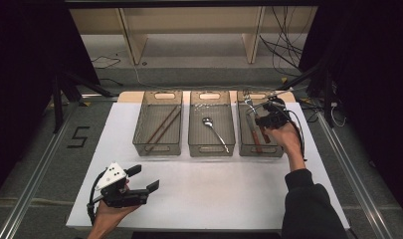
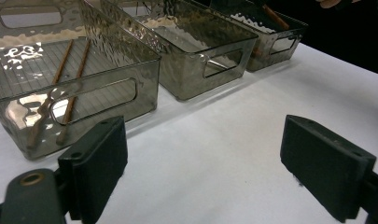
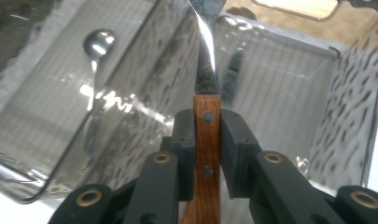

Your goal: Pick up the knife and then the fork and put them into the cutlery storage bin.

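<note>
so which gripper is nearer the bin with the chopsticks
Left. The left gripper sits open on the table just in front of the chopstick bin; the right gripper is over the far right bin, two bins away, shut on a wooden-handled fork.

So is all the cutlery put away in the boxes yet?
Nearly. The chopsticks already lie in the left bin, and the spoon lies in the middle bin. The right gripper is clamped on a wooden-handled fork, holding it over the right bin, where another wooden-handled piece lies. What's left is setting the fork down. The left gripper waits open.
</note>
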### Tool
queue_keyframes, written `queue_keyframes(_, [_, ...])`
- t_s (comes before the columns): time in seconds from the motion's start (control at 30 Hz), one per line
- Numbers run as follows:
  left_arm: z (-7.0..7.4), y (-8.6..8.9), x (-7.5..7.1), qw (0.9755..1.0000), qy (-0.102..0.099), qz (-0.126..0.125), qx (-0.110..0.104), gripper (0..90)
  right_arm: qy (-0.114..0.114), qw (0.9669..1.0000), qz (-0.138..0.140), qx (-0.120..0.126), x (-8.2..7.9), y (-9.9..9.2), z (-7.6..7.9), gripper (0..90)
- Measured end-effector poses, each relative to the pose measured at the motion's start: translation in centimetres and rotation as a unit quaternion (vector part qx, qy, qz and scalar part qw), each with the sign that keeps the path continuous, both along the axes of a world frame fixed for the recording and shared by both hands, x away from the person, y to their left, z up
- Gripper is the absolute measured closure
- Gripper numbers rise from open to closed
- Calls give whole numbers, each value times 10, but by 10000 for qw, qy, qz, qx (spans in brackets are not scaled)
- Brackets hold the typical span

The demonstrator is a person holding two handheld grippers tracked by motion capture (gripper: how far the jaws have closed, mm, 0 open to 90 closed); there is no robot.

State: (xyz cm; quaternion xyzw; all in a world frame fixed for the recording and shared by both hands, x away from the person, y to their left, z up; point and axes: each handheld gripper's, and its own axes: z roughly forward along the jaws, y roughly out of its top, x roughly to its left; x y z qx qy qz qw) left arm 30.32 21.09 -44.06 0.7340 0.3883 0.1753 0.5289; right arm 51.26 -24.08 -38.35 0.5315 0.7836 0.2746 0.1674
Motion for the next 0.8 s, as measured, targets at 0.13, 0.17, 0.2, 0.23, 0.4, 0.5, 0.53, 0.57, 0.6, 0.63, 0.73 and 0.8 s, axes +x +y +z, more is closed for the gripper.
queue_keyframes(0.13, [0,0,-1,10000,-25,3,-2,146,75,9999,-92,5,2,-4,-3,774])
queue_keyframes(0.17, [0,0,0,10000,-17,-1,-2,146,90,9999,-94,5,2,-5,-4,774])
queue_keyframes(0.2, [0,0,0,10000,-5,-5,8,146,102,9999,-110,5,3,-6,-5,774])
queue_keyframes(0.23, [0,0,0,10000,0,-4,11,146,114,9999,-121,4,3,-6,-6,774])
queue_keyframes(0.4, [0,-1,0,10000,-9,5,2,146,245,9996,-108,-35,5,-5,-14,772])
queue_keyframes(0.5, [0,0,0,10000,-1,-5,5,146,378,9992,-130,-27,5,-4,-21,766])
queue_keyframes(0.53, [0,0,0,10000,2,-7,2,146,456,9989,-116,-14,6,-4,-23,761])
queue_keyframes(0.57, [0,0,0,10000,1,-7,3,146,542,9985,-89,-41,7,-4,-25,719])
queue_keyframes(0.6, [0,0,0,10000,-2,-5,1,146,534,9985,-99,-88,7,-3,-26,665])
queue_keyframes(0.63, [0,0,0,10000,-4,-4,0,146,541,9984,-115,-71,7,-3,-26,628])
queue_keyframes(0.73, [0,0,0,10000,-5,-6,14,146,500,9987,-63,34,5,-3,-22,551])
queue_keyframes(0.8, [0,-1,0,10000,-15,8,-1,146,460,9989,-28,61,3,-2,-20,539])
